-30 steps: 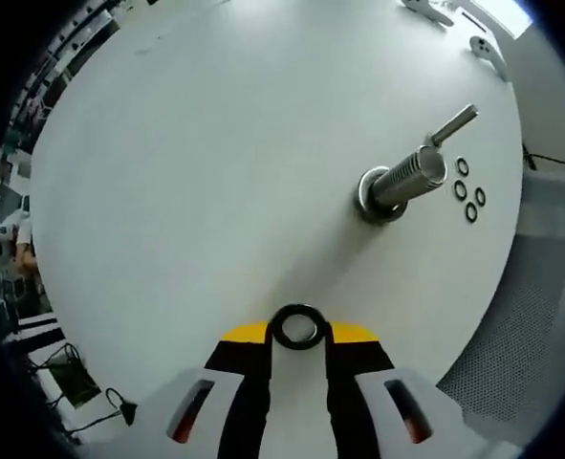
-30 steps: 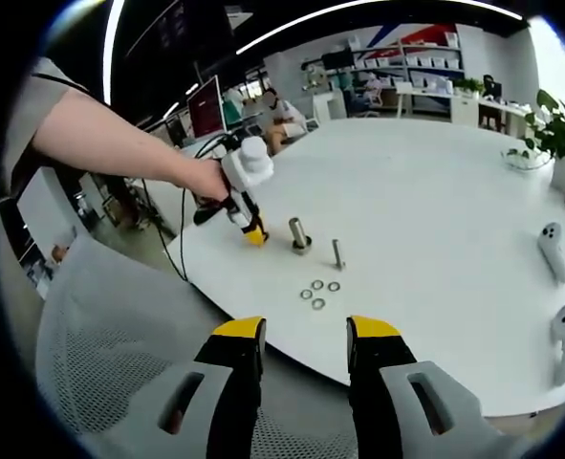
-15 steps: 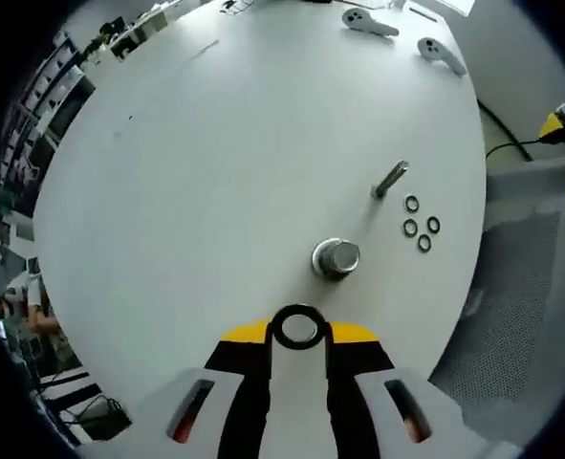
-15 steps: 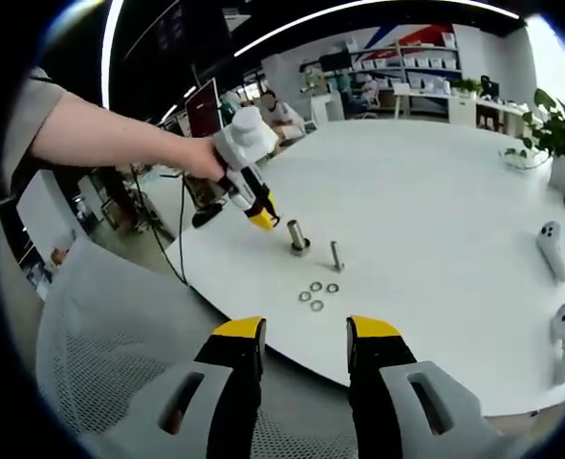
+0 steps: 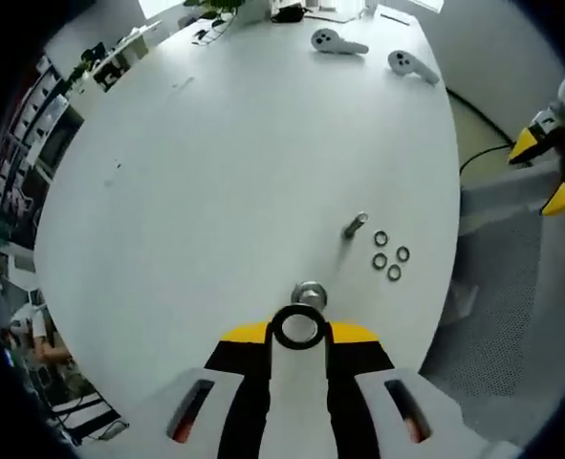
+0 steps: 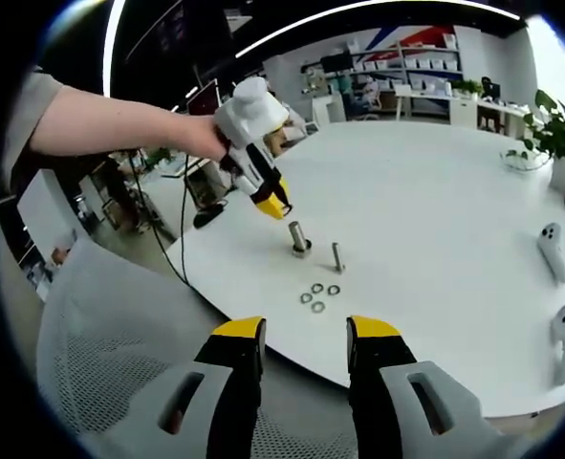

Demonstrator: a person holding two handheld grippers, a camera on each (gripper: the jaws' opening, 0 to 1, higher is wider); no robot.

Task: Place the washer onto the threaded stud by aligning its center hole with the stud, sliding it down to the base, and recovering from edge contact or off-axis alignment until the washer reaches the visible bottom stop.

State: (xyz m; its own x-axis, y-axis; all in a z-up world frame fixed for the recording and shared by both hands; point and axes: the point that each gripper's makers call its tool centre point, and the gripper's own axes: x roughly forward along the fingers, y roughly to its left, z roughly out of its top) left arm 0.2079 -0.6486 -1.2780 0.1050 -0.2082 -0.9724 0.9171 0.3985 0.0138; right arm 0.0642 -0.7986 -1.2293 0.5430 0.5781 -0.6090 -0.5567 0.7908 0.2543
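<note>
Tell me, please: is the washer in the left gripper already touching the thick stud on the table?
Apart. In the right gripper view, the left gripper hangs above the thick stud, with bare table visible between them. The washer sits between its jaws.

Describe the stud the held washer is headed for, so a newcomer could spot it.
On the white round table, near the edge facing the mesh chair, two metal posts stand above four loose washers. The target stud is the thicker, flanged one, beside the thin bolt.

Threaded stud [image 5: 356, 226] — threads too small to be made out. Wide post [image 5: 309, 294] — lower part hidden behind the held washer [image 5: 296, 327]. Spare washers [image 6: 317, 295] — centre holes barely resolved. Left gripper [image 6: 275, 207] — jaw gap too small to be judged.
</note>
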